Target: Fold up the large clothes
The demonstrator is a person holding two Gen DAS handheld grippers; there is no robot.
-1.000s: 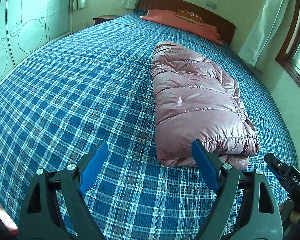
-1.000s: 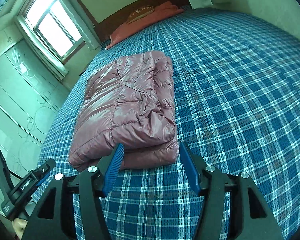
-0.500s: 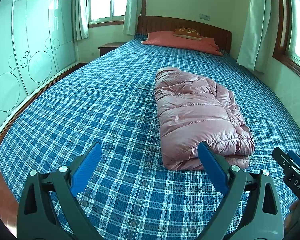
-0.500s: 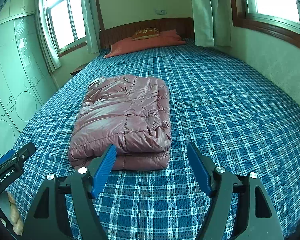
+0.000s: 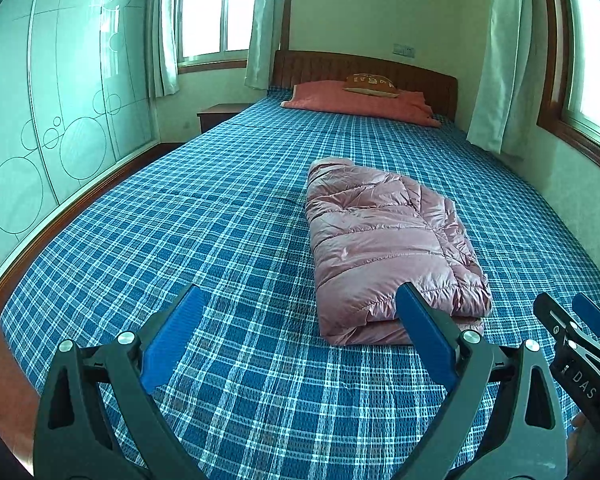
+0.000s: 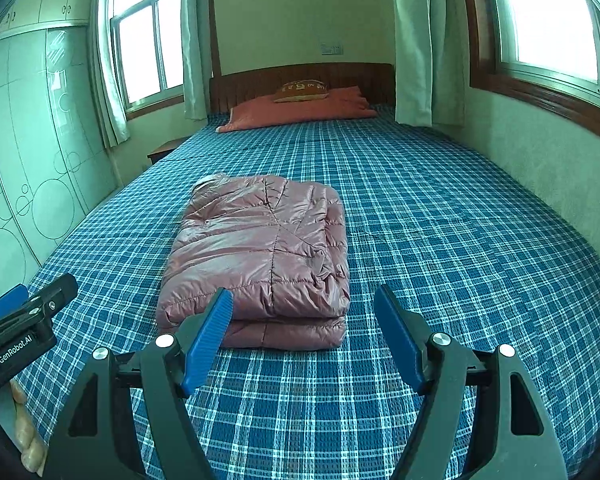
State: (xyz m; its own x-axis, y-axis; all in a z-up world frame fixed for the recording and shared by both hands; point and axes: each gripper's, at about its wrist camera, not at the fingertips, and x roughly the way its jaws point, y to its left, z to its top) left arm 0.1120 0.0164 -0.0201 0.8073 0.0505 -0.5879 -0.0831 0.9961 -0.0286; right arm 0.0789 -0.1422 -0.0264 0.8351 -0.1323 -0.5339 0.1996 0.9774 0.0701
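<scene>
Jacket [image 5: 388, 244]: lying folded in a compact bundle on bed [image 5: 204, 216]; folding looking complete.
Left claw [image 5: 300, 336]: hanging open, gripping nothing.
Right claw [image 6: 306, 334]: likewise.

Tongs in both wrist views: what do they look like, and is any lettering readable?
Both tongs are alike: black angular plastic arms with triangular cut-outs and silver round bolts, tipped with blue ribbed pads. The left tongs seen from the right wrist view carry white lettering "GenRobot.AI" on the side. The right tongs seen from the left wrist view show white letters "DAS". No cables or sleeves are visible.
</scene>
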